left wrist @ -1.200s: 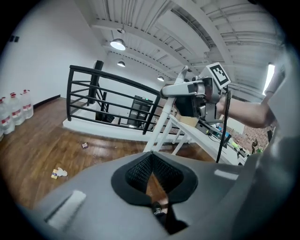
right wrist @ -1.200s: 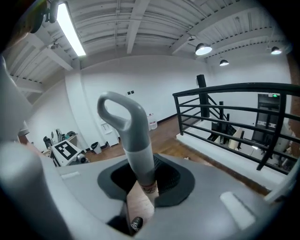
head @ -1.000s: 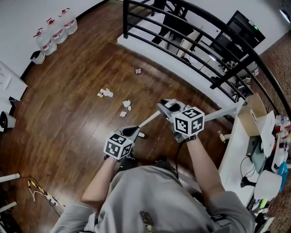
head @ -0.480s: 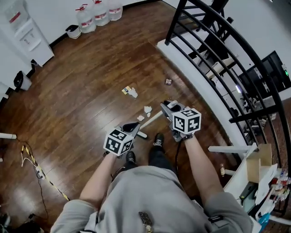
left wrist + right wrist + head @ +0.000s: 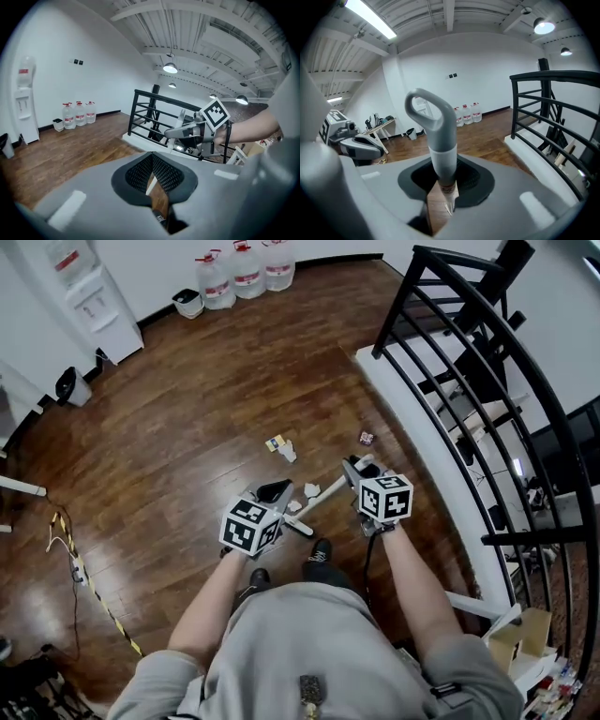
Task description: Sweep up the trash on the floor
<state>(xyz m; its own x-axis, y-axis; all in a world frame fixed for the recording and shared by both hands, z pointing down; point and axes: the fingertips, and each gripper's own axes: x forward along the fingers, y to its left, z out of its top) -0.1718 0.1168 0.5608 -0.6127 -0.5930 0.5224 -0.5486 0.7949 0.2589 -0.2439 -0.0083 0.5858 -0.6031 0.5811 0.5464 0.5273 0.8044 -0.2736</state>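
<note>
My right gripper [image 5: 359, 468] [image 5: 443, 180] is shut on the grey looped handle [image 5: 436, 126] of a white broom stick [image 5: 323, 495]. The stick slants down to the left toward the floor beside my left gripper [image 5: 277, 489] [image 5: 151, 157]. The left pads meet at their tips. A thin white strip and brown floor show through the slit behind them, and nothing is visibly gripped. Paper scraps [image 5: 311, 490] lie between the grippers. A yellow-and-white wrapper [image 5: 279, 443] and a small dark scrap [image 5: 366, 438] lie further out.
A black railing [image 5: 469, 362] on a white ledge [image 5: 412, 437] runs along the right. Water bottles [image 5: 246, 268], a white dispenser [image 5: 89, 296] and small bins [image 5: 67, 385] stand by the far wall. A cable [image 5: 84, 577] trails at left. The person's shoes [image 5: 319, 549] are below the grippers.
The person has stepped forward and turned; both grippers have closed in on the scraps, which now lie right at the tips. The right gripper has sunk while keeping the broom handle.
</note>
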